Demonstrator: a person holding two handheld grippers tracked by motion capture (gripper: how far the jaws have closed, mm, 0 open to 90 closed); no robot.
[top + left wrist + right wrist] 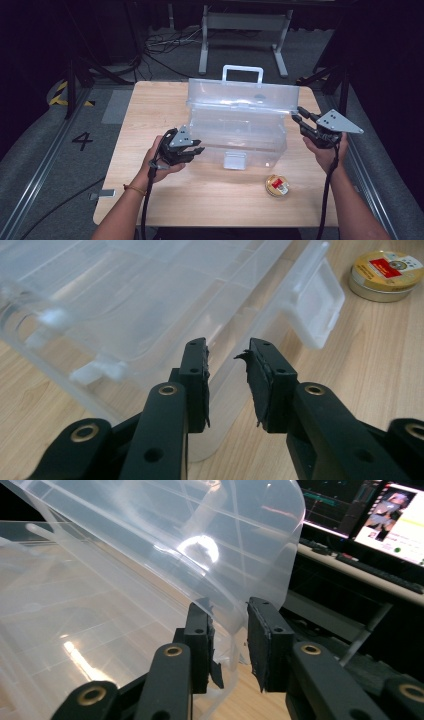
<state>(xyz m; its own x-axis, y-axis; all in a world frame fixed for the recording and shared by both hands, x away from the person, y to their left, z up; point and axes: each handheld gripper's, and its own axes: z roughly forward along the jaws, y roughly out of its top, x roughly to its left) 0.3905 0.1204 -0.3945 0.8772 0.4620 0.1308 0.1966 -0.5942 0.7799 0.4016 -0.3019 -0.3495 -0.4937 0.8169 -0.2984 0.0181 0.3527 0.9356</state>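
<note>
My left gripper (192, 149) sits low, its jaws parted and pointing right, wrist turned inward. My right gripper (301, 118) is raised higher, its jaws parted and aimed left, with that forearm angled inward.

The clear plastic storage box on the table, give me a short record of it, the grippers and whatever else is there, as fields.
box: clear plastic storage box with white handle, on the light wooden table
lid: raised, open
front latch: hanging loose
left gripper: jaws apart, at the box's front left wall
right gripper: jaws apart, straddling the lid's edge
nearby: round gold tin with red label, on the table in front of the box
</note>
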